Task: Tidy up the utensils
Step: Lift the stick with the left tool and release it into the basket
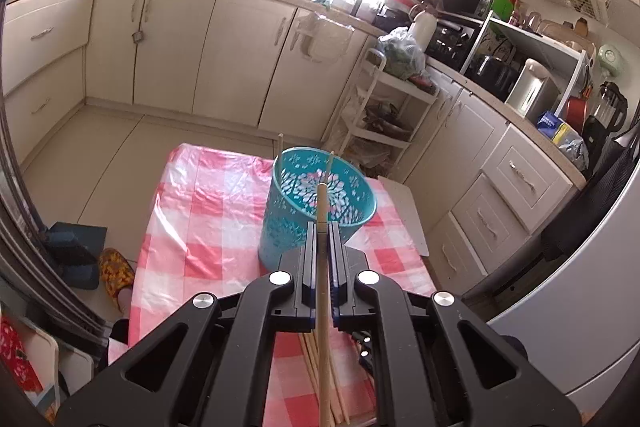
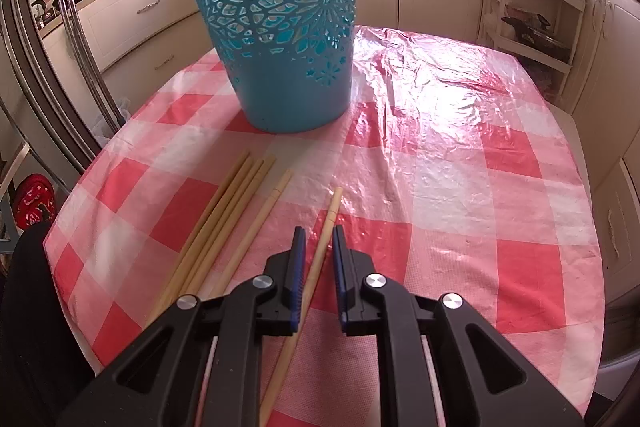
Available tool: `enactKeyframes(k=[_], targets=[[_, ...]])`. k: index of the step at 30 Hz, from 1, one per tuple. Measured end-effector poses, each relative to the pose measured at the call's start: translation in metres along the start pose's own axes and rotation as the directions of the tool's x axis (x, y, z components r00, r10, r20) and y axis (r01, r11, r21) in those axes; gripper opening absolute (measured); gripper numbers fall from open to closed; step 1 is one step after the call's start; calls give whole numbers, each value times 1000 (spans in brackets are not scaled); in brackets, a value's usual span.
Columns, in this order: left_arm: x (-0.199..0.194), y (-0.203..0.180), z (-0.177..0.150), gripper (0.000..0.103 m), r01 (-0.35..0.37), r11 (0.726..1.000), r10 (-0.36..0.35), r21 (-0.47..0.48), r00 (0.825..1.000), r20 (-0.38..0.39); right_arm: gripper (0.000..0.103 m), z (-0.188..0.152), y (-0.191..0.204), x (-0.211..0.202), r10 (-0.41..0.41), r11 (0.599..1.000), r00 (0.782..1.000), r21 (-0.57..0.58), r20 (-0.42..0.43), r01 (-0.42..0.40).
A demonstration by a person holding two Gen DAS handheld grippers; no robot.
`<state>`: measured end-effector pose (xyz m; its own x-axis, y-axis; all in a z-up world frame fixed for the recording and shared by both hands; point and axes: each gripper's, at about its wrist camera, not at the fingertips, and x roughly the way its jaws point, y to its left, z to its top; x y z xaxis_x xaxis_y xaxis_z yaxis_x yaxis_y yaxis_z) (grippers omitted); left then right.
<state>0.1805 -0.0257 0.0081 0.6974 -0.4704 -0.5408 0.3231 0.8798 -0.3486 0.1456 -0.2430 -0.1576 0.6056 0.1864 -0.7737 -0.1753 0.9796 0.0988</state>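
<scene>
Kitchen, cream cabinets all round; small table under a pink-and-white checked plastic cloth [image 2: 440,155], glossy and wrinkled. Blue perforated bin [image 2: 280,27] stands upright at the far part of the table, two sticks already leaning inside it in the left view.

Chopsticks: light, stiff, thin wood or bamboo, smooth enough to pivot in a pinch, I judge. Best taken near the middle so neither end droops; little squeeze needed.

My left gripper [image 1: 321,239] is clenched on one chopstick [image 1: 321,211], which runs up between the pads, its tip over the bin's mouth. Gripper is raised above the table, angled down toward the bin.

My right gripper [image 2: 319,239] is low, pitched steeply down, jaws narrowly apart, straddling a lone chopstick [image 2: 328,223] on the cloth; pads not visibly pressing it. Loose bundle of chopsticks [image 2: 228,195] lies just to its left.
</scene>
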Motion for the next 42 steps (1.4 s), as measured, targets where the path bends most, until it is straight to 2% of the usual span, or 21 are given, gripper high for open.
enactKeyframes(k=[7,14,20,25,31,34,42], targets=[[11,-17,33,5,19,1000,-19,10,998,66,14,0,-1,-1,5,1000,1000,3,0,-5],[46,-27,68,5,-22,1000,22,-4,985,170,16,1,-2,0,12,1000,1000,5,0,-12],[75,-38,100,5,-73,997,69,4,958,279,19,1,1,0,11,1000,1000,-8,0,-11],[108,-32,117,5,-128,991,131,-31,942,310,25,2,4,1,13,1000,1000,-20,-1,-13],[142,-22,117,5,-217,975,218,-41,914,343,29,1,10,2,-3,999,1000,-51,-2,3],[158,-18,111,5,-235,971,235,-39,917,322,30,2,11,3,-4,998,1000,-58,-3,4],[178,-15,77,5,-255,967,246,17,946,212,32,1,13,3,-9,998,1000,-67,-2,9]])
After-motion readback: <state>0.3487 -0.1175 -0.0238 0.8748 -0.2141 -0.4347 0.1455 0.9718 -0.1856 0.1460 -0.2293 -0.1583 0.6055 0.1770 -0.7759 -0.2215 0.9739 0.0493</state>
